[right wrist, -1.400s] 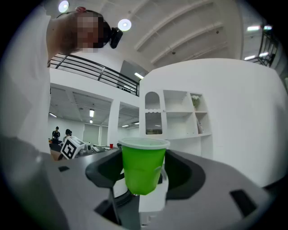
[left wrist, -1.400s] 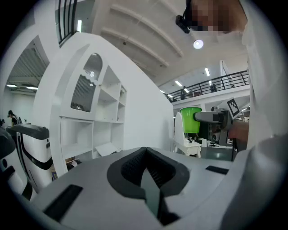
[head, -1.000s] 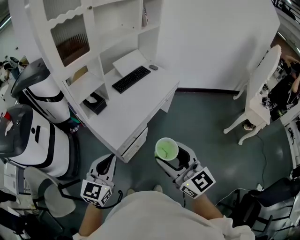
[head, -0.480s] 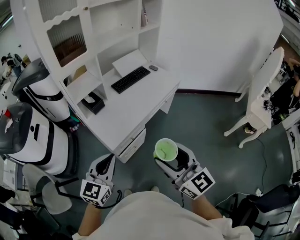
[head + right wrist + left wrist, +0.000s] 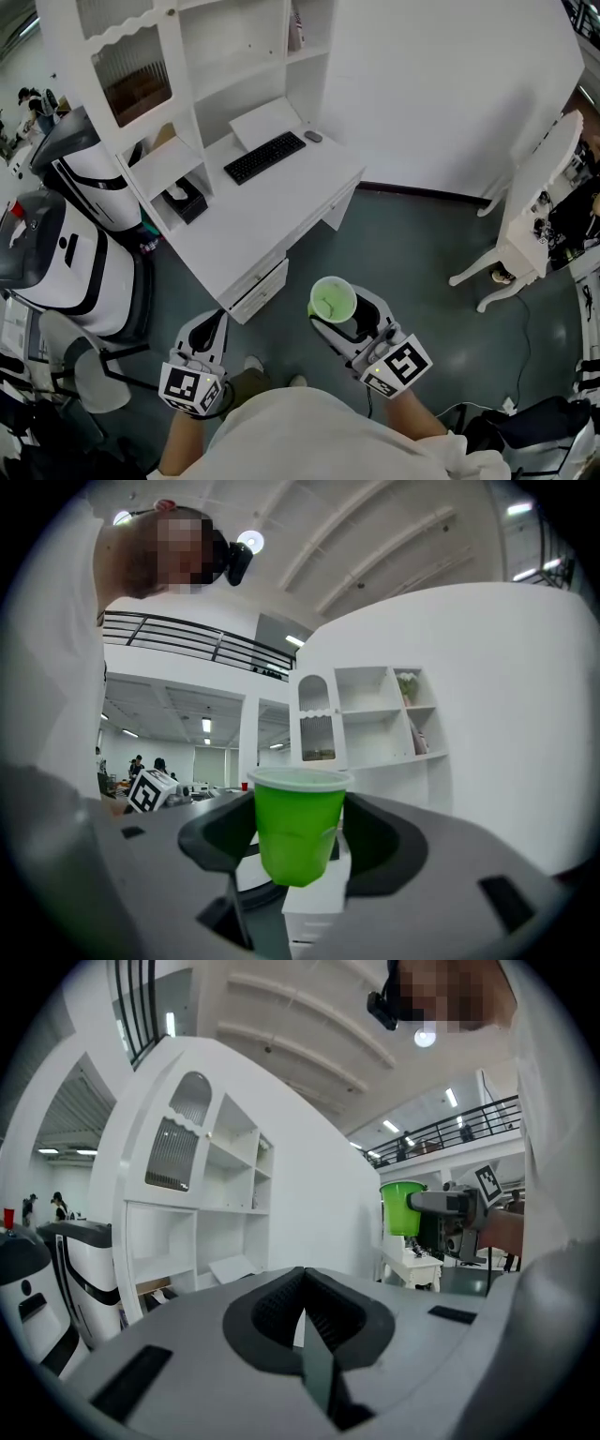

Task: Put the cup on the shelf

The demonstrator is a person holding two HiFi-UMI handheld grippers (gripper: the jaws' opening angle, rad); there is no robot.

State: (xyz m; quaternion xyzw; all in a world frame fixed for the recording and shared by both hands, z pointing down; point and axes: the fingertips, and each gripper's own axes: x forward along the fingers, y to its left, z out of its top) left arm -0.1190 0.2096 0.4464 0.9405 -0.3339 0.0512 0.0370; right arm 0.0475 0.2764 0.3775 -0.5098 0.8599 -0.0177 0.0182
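We hold the cup [image 5: 332,298] clamped in our right gripper [image 5: 339,315], left gripper [image 5: 211,330] shut and empty, the shelf [image 5: 234,58] not yet reached.

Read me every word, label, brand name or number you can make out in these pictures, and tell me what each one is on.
No readable words, brands or numbers in any view.
Left marker cube and right marker cube: black-and-white square patterns only, no letters.
Keyboard: key legends too small to read.
Green cup: plain, no print seen.
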